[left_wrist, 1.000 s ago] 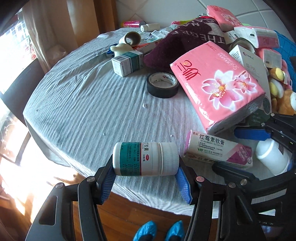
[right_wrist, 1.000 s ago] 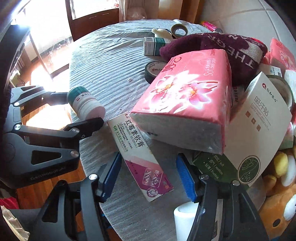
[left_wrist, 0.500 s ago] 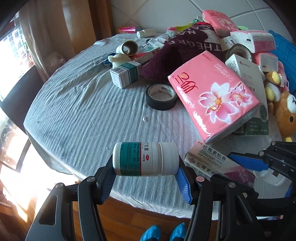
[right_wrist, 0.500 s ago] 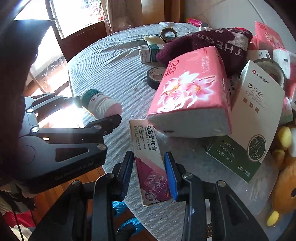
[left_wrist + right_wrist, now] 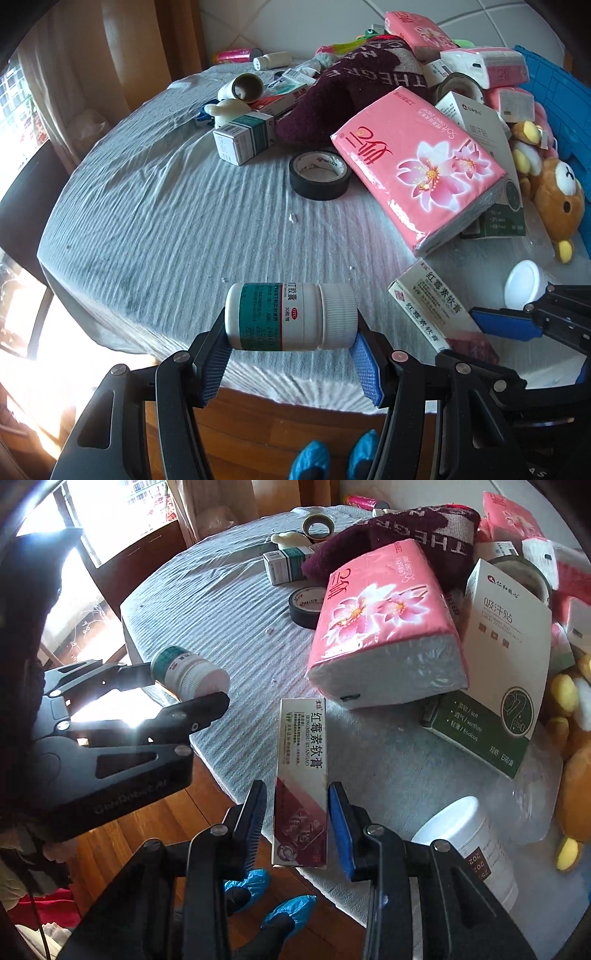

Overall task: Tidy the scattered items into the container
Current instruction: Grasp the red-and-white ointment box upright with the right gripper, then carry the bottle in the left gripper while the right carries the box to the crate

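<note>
Your left gripper, angled down, clamped the pill bottle sideways; your right gripper's jaws were opening around the ointment box.

Both wrist views close, angled down; share table edge.

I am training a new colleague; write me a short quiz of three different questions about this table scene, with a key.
1. True or false: the left gripper holds the white medicine bottle with a green label.
2. Which item lies between the right gripper fingers: A) black tape roll, B) long white-and-pink ointment box, C) brown plush bear?
3. Fill in: the large pink tissue pack leans on a white and ____ carton.

Key: 1 true; 2 B; 3 green.
</note>
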A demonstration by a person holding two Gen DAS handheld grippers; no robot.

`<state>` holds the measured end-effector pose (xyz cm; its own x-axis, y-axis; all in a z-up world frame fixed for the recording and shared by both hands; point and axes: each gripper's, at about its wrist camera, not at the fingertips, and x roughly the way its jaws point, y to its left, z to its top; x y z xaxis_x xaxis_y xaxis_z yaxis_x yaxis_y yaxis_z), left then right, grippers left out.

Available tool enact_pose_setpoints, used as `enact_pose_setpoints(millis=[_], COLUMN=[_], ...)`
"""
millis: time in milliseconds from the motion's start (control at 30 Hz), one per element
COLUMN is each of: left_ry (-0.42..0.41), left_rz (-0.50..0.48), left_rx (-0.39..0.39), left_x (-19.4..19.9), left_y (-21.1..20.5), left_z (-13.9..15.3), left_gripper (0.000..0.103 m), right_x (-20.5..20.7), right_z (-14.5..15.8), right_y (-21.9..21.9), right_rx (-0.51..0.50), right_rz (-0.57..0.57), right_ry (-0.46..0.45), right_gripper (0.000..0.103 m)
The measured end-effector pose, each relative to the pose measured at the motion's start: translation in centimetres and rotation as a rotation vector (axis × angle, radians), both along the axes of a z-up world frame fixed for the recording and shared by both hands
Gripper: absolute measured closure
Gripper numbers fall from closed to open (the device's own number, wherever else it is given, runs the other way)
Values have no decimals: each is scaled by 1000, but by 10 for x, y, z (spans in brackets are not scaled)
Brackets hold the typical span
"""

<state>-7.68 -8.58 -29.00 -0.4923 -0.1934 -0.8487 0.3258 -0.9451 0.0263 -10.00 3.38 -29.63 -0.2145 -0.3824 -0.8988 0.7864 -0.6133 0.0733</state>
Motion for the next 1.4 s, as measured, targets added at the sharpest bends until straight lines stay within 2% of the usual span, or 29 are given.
enact_pose_setpoints(millis=[33,67,167,200,233,433,600,767,1033,1200,1400], left_ry=[2,5,11,12,9,10,72,166,318,391,436], left_rz=[-2,-2,9,6,5,-27,-57,-97,-218,-307,-405], left_rx=[-1,-3,4,2,-11,-21,-65,-99,-134,-123,-114], left_x=[1,1,3,3,3,5,9,5,-11,-22,-35], left_y=[-1,-1,-10,-11,-11,-8,-2,5,42,78,127], left_z=[0,0,-1,-1,-1,0,31,78,154,192,221], left_gripper=[44,44,44,44,44,44,44,44,44,44,44], right_x=[-1,-3,-16,-19,-20,-12,-10,-8,6,13,19], right_z=[3,4,-4,-8,-14,-4,40,95,189,228,261], right_y=[-2,-4,-10,-12,-17,-17,-17,-6,54,91,137], right_rx=[-3,7,5,18,36,-12,-73,-124,-157,-159,-147], right_rz=[-3,-10,-42,-58,-73,-92,-136,-190,-314,-394,-487], right_ry=[5,13,-19,-22,-24,4,82,188,370,455,536], right_gripper=[42,35,34,44,74,75,75,75,75,75,75])
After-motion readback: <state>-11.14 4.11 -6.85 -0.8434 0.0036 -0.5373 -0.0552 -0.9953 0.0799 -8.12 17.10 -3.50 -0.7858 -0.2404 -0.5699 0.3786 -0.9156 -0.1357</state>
